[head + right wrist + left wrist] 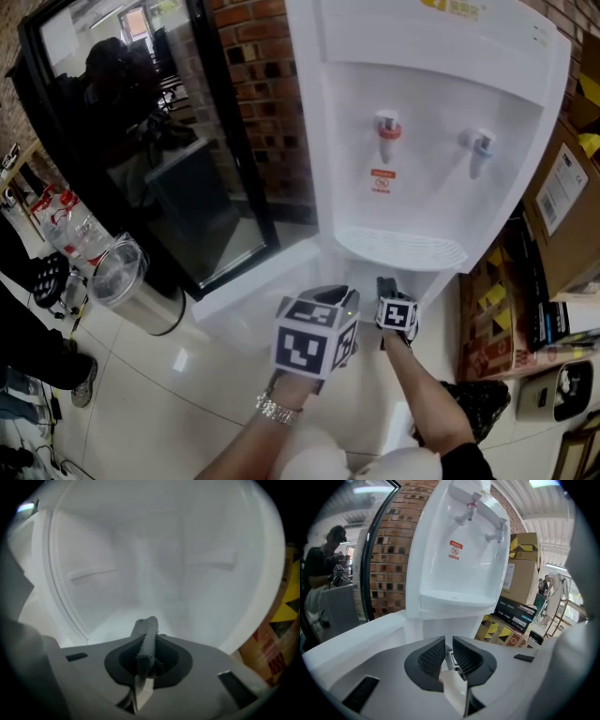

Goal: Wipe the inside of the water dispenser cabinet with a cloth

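One white floor-standing water dispenser [422,141], two taps, red [386,127] and blue [481,145]; lower white cabinet [154,559] open; one black-framed dark glass door [141,141] swung left; brown cardboard boxes [572,206] right; one steel bin [131,281] left; left gripper [449,651], jaws narrowly apart, empty, outside; right gripper [151,656] inside the cabinet, clamped on one grey textured cloth [146,626]
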`<action>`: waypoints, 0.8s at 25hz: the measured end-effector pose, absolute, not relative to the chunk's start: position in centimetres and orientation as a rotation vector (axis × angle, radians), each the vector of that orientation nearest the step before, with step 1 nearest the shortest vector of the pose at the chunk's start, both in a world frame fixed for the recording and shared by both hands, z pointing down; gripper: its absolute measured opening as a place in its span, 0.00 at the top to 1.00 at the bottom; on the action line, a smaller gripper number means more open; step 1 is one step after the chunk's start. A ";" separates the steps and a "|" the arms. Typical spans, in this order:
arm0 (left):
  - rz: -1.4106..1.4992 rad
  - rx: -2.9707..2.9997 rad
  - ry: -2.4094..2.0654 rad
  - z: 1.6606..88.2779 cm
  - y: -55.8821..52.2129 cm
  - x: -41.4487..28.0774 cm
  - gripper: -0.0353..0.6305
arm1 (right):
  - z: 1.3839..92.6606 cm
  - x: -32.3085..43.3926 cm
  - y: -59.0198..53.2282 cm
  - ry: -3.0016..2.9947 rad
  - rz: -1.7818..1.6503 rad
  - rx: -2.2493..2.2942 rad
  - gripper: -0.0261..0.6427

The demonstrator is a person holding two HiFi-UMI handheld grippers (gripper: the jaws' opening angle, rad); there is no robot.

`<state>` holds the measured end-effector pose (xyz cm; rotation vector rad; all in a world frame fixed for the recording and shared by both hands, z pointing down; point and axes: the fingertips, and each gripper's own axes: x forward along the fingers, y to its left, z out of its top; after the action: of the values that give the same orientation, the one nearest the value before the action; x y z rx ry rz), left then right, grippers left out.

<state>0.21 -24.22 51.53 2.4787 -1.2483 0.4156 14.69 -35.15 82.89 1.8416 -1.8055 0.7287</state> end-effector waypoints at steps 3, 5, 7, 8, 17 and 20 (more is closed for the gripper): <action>0.414 2.487 -1.230 51.6 -24.2 0.9 0.87 | 83.3 17.5 -33.6 -1.694 0.789 1.928 0.93; 0.415 2.487 -1.227 51.6 -24.2 1.1 0.87 | 82.8 17.8 -32.9 -1.665 0.772 1.956 0.93; 0.415 2.488 -1.229 51.6 -24.2 1.0 0.87 | 81.2 16.1 -33.2 -1.734 0.692 1.953 0.93; 0.414 2.488 -1.230 51.5 -24.3 1.0 0.87 | 80.1 14.5 -33.7 -1.807 0.655 1.932 0.93; 0.423 2.472 -1.258 51.6 -24.3 -0.4 0.87 | 81.9 6.3 -36.5 -2.055 0.731 1.651 0.93; 0.422 2.476 -1.263 51.4 -24.4 -0.7 0.87 | 81.5 8.4 -37.3 -2.021 0.721 1.732 0.93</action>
<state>-0.69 -24.42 51.44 2.4755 -1.2634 0.4222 8.40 -37.26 81.47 1.7319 -2.0212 0.7213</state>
